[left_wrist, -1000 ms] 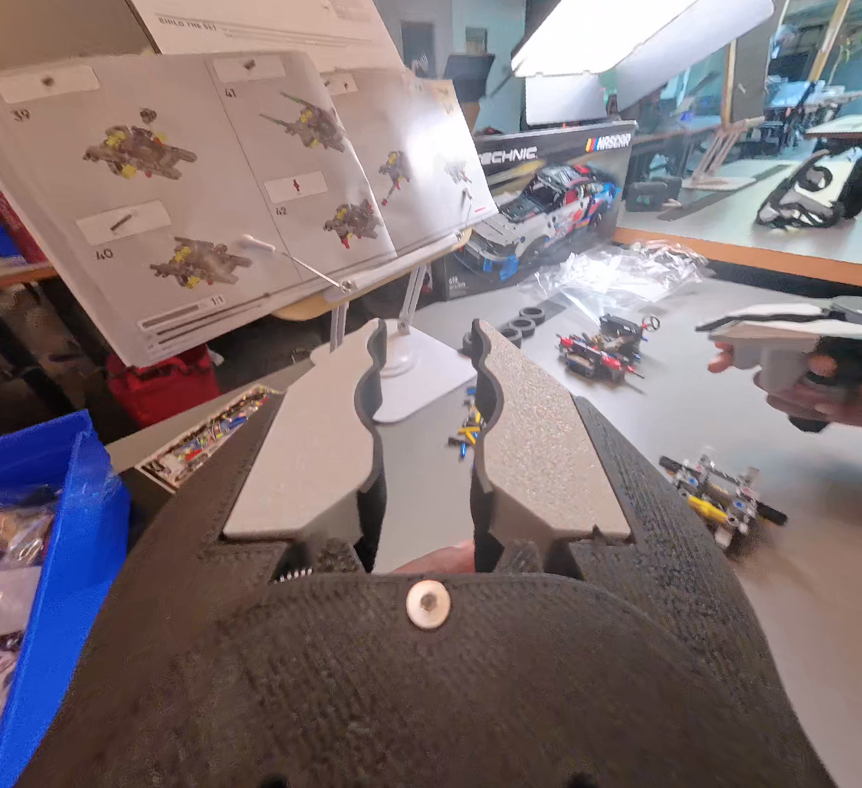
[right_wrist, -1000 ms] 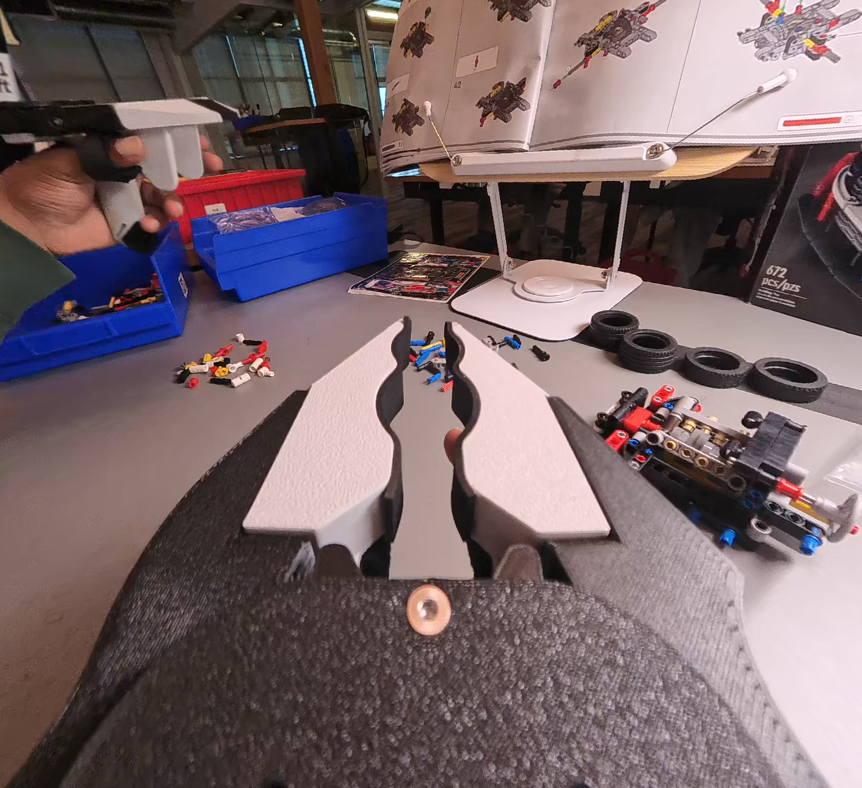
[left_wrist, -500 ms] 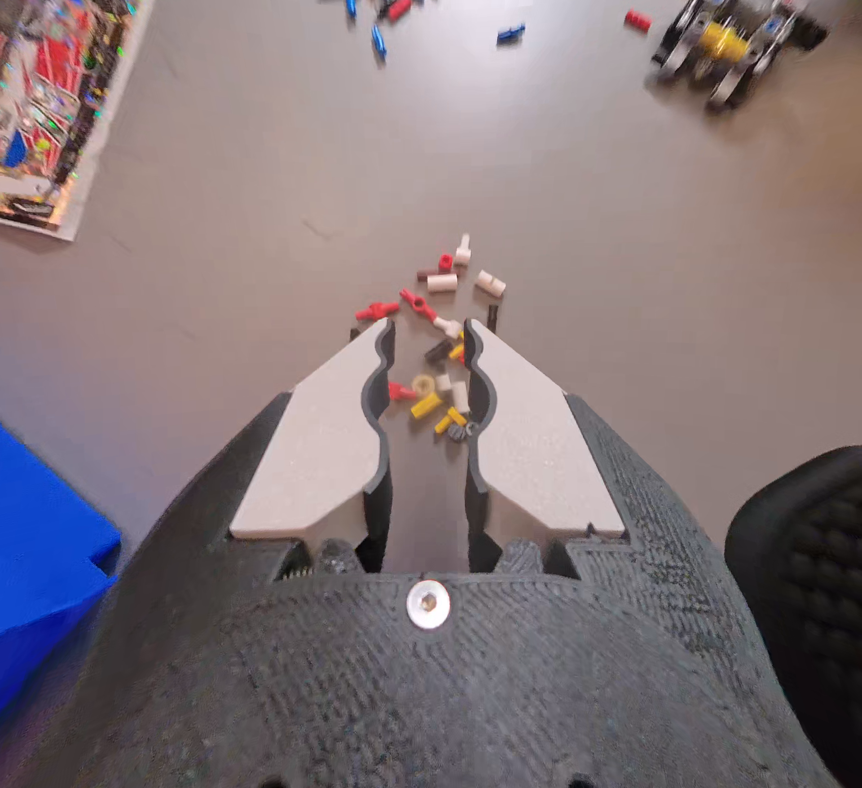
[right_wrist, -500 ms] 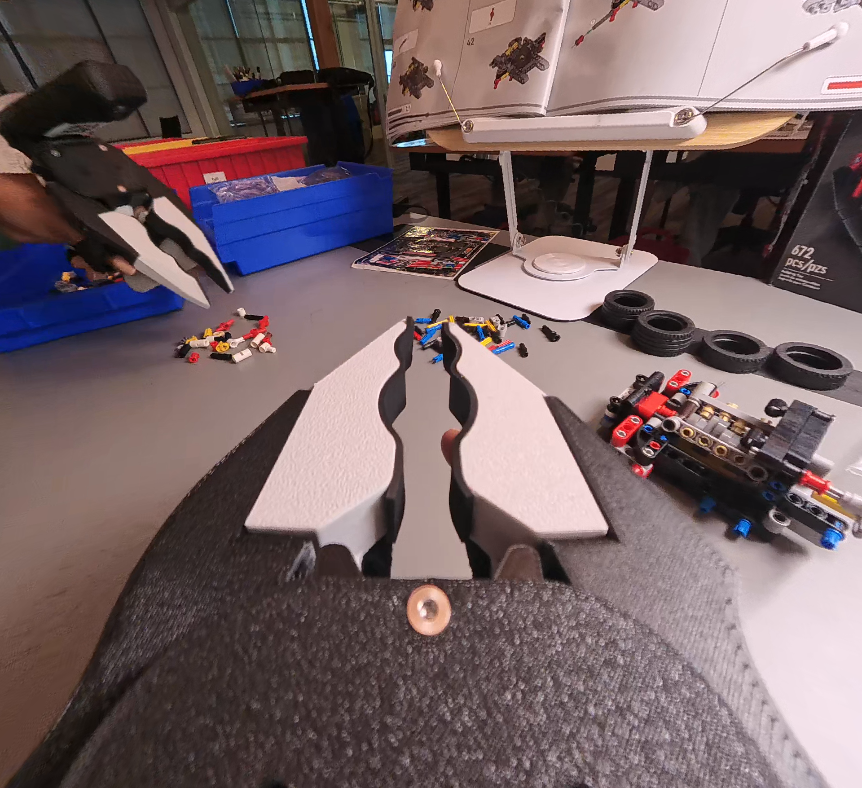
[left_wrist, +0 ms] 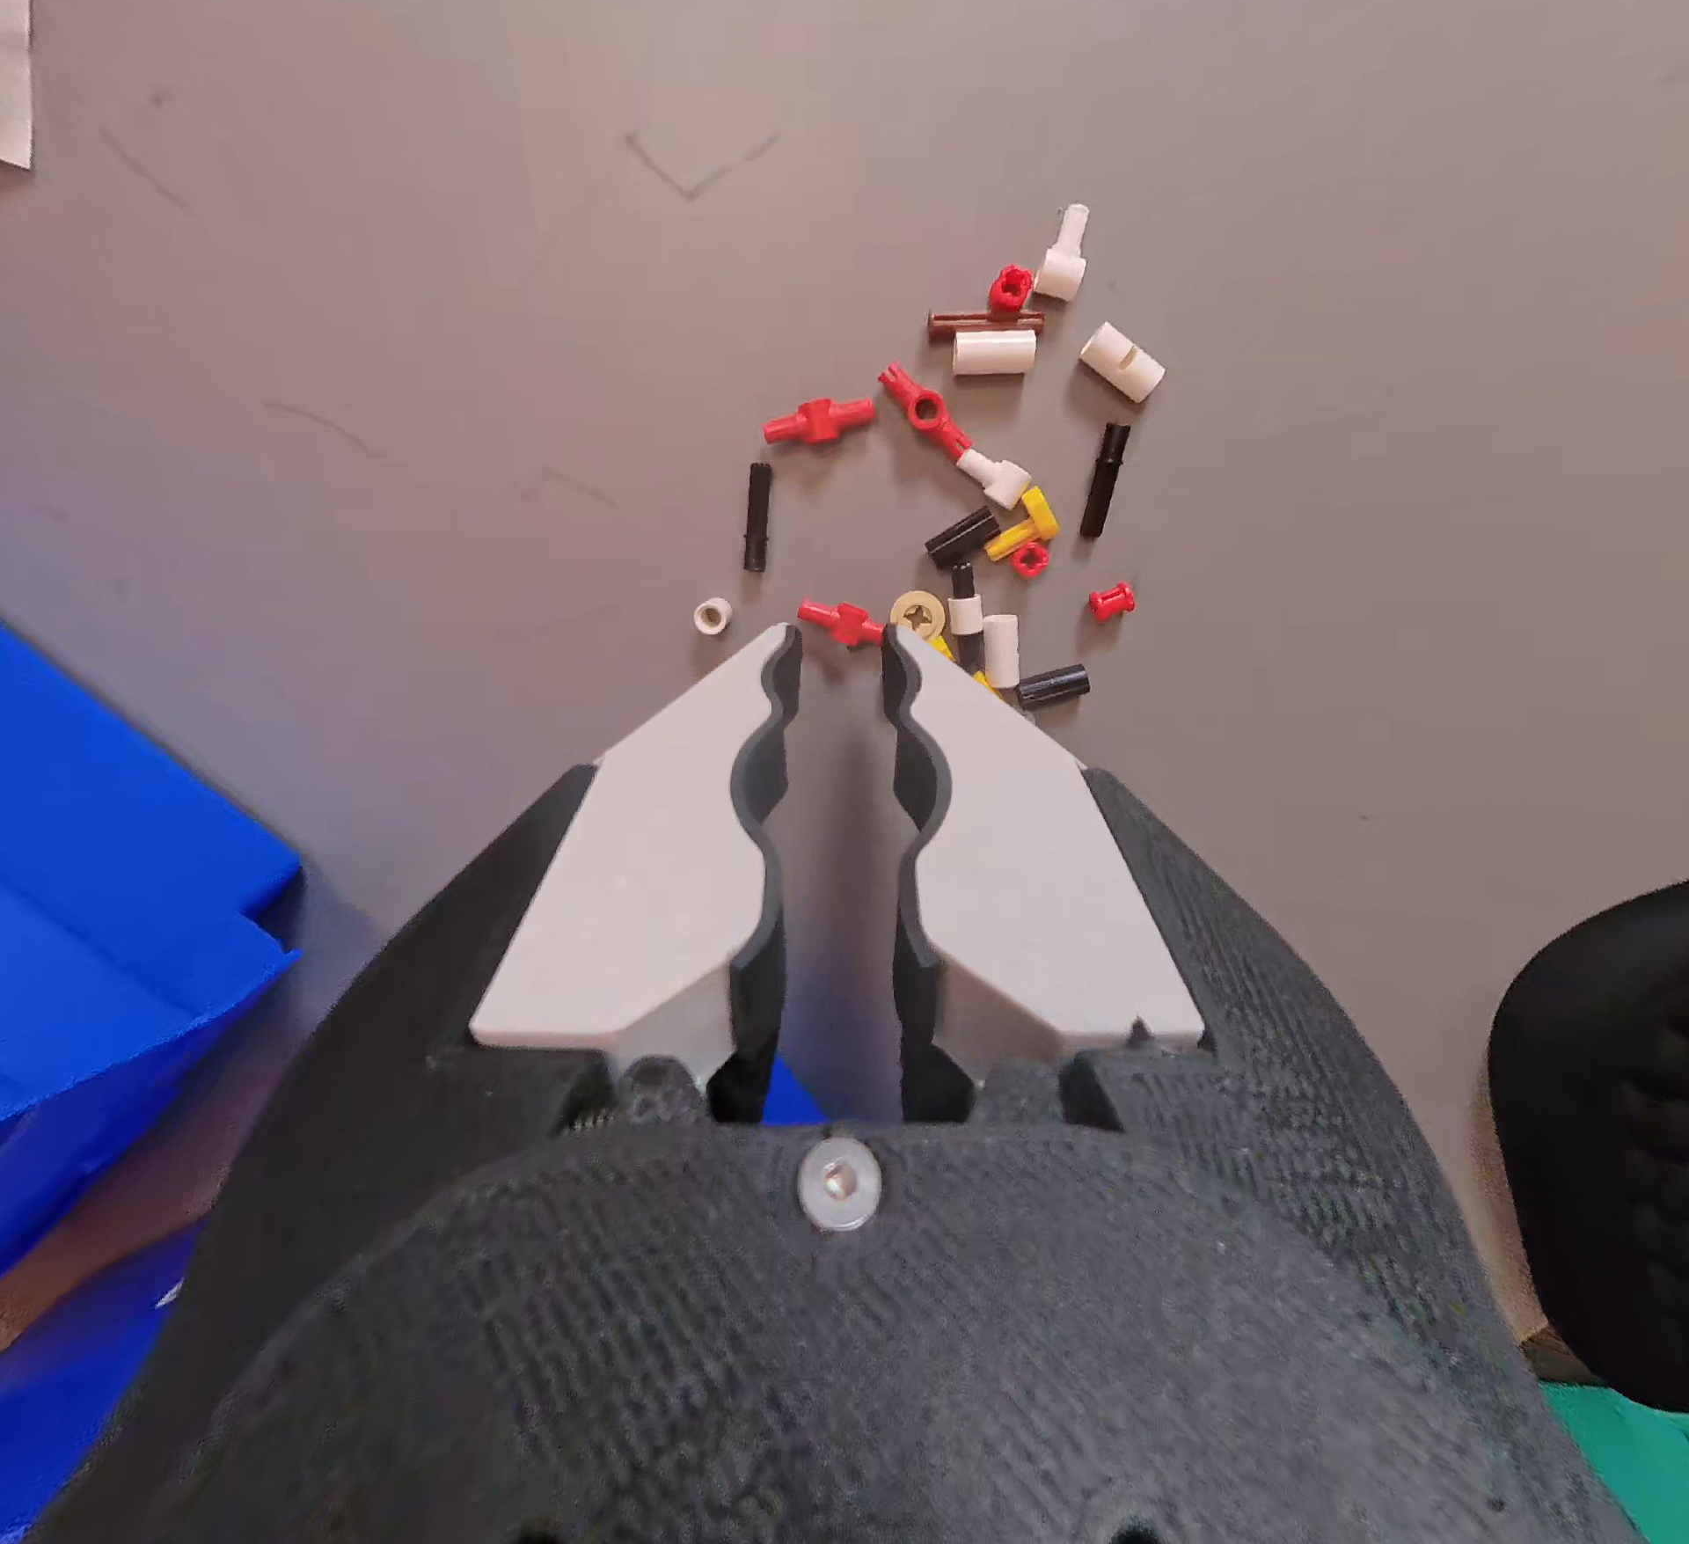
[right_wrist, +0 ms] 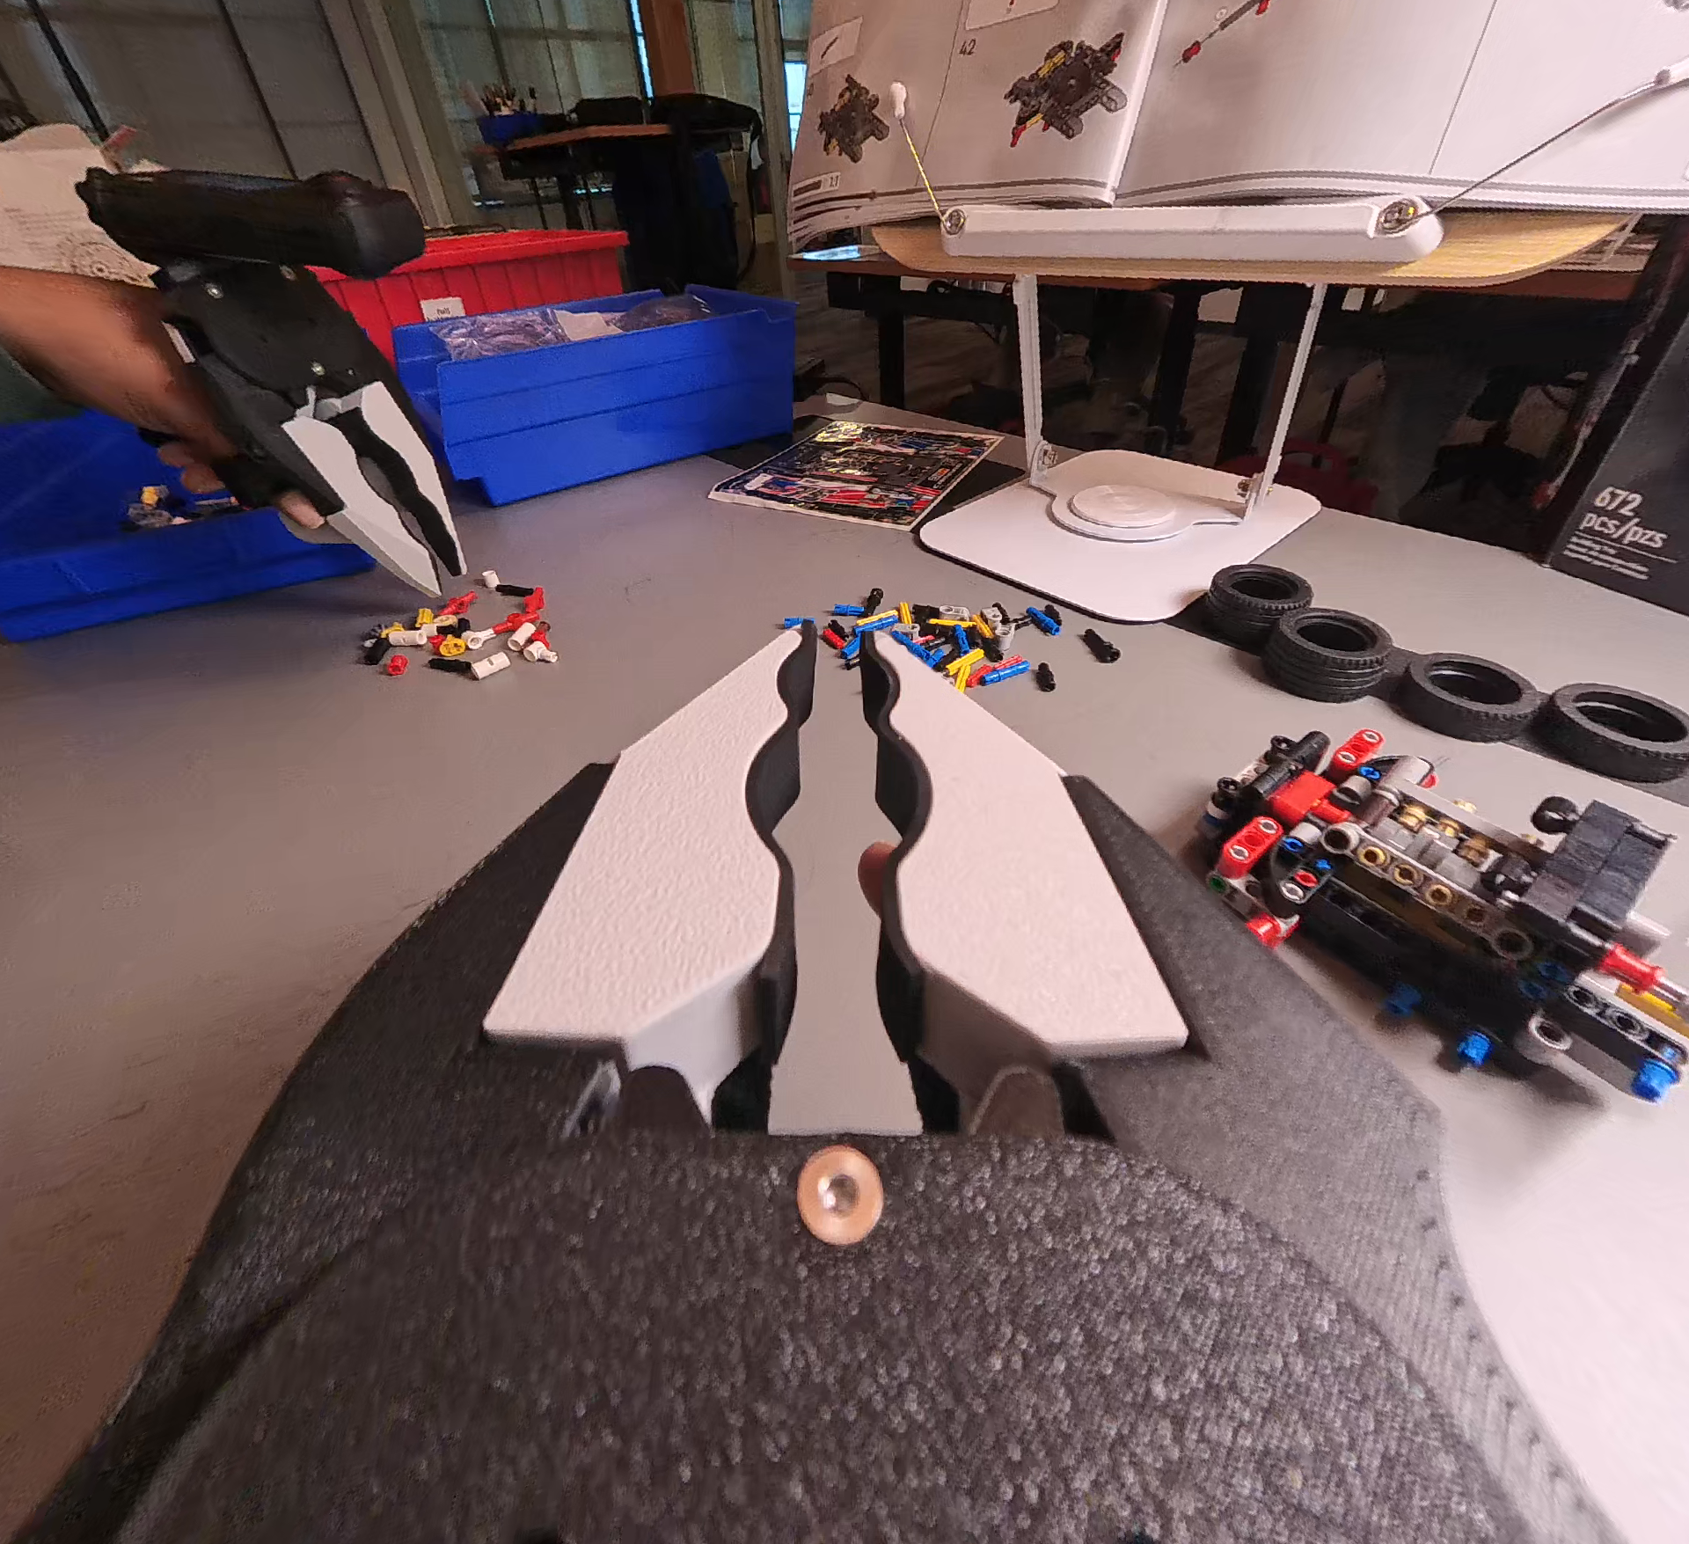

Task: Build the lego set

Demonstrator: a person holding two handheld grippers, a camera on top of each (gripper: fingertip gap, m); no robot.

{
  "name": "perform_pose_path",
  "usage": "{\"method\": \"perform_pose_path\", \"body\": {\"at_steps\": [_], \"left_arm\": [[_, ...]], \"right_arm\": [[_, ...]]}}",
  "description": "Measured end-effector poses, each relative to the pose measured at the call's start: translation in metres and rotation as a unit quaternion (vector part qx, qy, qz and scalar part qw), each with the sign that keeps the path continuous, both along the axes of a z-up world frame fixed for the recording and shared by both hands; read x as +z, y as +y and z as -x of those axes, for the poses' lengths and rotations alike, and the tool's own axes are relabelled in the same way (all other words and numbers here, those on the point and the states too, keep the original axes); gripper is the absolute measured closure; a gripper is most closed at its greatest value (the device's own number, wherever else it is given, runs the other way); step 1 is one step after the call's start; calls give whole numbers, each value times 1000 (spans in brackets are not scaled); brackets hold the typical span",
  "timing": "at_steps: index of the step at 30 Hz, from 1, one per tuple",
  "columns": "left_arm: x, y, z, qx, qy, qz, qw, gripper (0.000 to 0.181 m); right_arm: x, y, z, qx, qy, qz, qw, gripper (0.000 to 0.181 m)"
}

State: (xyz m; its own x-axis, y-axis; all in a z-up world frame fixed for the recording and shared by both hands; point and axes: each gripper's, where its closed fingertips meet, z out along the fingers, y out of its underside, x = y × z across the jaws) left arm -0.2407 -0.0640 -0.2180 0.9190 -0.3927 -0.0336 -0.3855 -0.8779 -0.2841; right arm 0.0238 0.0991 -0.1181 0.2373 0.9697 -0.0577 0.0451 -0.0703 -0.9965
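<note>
Down from the instruction pages it faced a second ago, the left gripper (left_wrist: 841, 641) now points at a scatter of small pieces on the grey worktop (left_wrist: 457, 220). Its jaws stand slightly apart with nothing between them, and a small red pin (left_wrist: 841, 621) lies just off the tips. Around it lie white sleeves (left_wrist: 993, 353), black pins (left_wrist: 757, 515) and a yellow connector (left_wrist: 1024, 533), some touching.

The right gripper (right_wrist: 836, 645) has hardly shifted; its jaws are also a little apart and empty, aimed toward a second pile of blue, black and yellow pins (right_wrist: 941, 632). The half-built chassis (right_wrist: 1435, 888) sits toward the worktop's right side, near four loose tyres (right_wrist: 1462, 691).

These pins look light, hard and smooth, so one would likely roll or skitter if nudged. Pinching the red pin across its thicker middle collar, tips square to its length, seems safest.
</note>
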Motion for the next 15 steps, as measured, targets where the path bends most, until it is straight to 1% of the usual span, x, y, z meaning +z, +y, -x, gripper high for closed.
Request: {"method": "perform_pose_path", "body": {"at_steps": [10,15], "left_arm": [[-9,1,-4,12,-22,5,1000,166],[-13,-2,-2,19,-27,10,999,172]], "right_arm": [[-3,-1,1,3,-7,1,1000,173],[-4,-1,2,4,-10,0,1000,173]]}}
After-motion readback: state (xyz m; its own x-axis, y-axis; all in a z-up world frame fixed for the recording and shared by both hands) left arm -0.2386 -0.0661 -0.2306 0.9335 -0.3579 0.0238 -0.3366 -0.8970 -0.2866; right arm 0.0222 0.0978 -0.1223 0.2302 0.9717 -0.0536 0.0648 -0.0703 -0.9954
